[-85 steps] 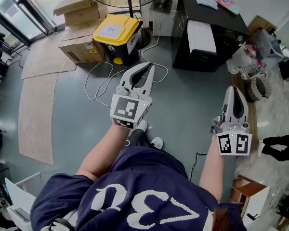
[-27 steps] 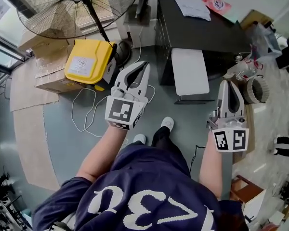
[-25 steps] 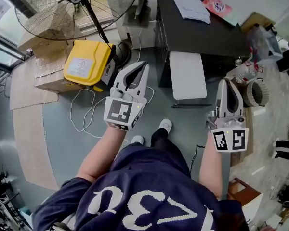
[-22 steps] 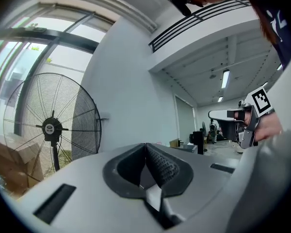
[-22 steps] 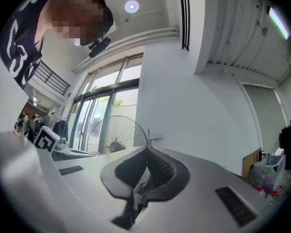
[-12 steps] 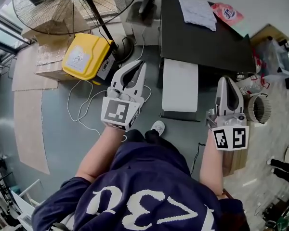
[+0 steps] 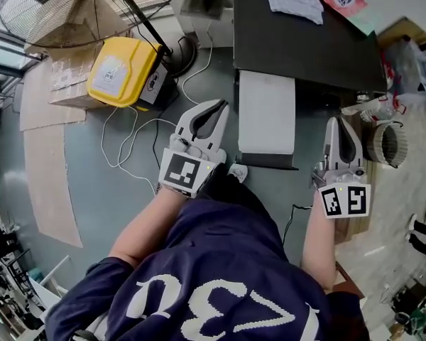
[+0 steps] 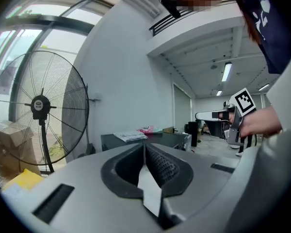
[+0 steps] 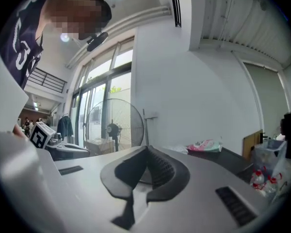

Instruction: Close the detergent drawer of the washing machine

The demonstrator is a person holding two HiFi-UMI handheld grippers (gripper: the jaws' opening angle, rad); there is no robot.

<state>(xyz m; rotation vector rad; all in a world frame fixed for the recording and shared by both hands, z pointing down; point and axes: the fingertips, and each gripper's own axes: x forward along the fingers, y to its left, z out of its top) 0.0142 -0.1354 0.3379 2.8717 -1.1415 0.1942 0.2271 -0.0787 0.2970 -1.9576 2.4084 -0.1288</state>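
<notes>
Black washing machine point(image 7: 305, 45) at 12 o'clock. White detergent drawer point(image 7: 266, 112) sticking out toward 6, between claws. Probably light, stiff plastic, easy sliding: push flat front edge, no gripping. Left claw point(image 7: 214, 108) and right claw point(image 7: 339, 123) pinched closed, empty.

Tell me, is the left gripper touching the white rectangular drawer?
Apart. The head view shows grey floor between the left gripper and the white rectangular drawer.
</notes>
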